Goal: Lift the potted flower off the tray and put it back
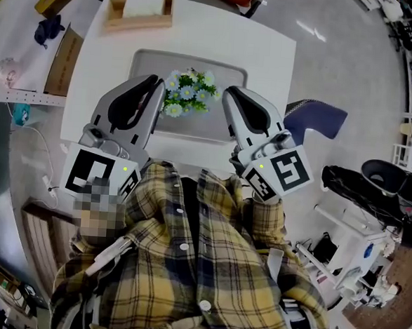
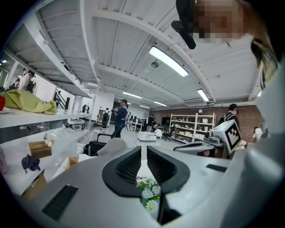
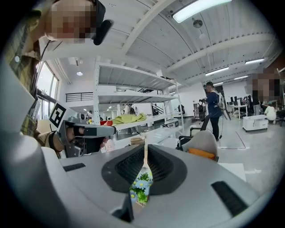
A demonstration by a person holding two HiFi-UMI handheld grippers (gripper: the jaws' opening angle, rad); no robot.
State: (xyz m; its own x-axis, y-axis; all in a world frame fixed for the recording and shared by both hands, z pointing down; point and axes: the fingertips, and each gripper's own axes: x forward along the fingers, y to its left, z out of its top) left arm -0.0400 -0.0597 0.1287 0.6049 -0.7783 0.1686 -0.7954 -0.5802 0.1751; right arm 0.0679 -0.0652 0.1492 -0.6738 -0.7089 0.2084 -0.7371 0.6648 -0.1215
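Head view: left tongs (image 1: 158, 86), right tongs (image 1: 229, 96) pressed together flanking potted flower (image 1: 188, 92); wooden box (image 1: 139, 13) beyond tray (image 1: 148, 61).

Beyond the fingers (image 3: 128, 166) stand white shelves (image 3: 133, 95); a long ceiling lamp (image 2: 168, 61) shines above, and the floor (image 1: 340, 57) is pale grey.

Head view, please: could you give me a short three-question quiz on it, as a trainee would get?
1. True or false: the potted flower stands on the tray.
2. The left tongs and right tongs are: A) both shut, holding nothing; B) both wide open; C) gripping the flower.
3. What sits at the table's far end?
Key: 1 true; 2 A; 3 a wooden box.
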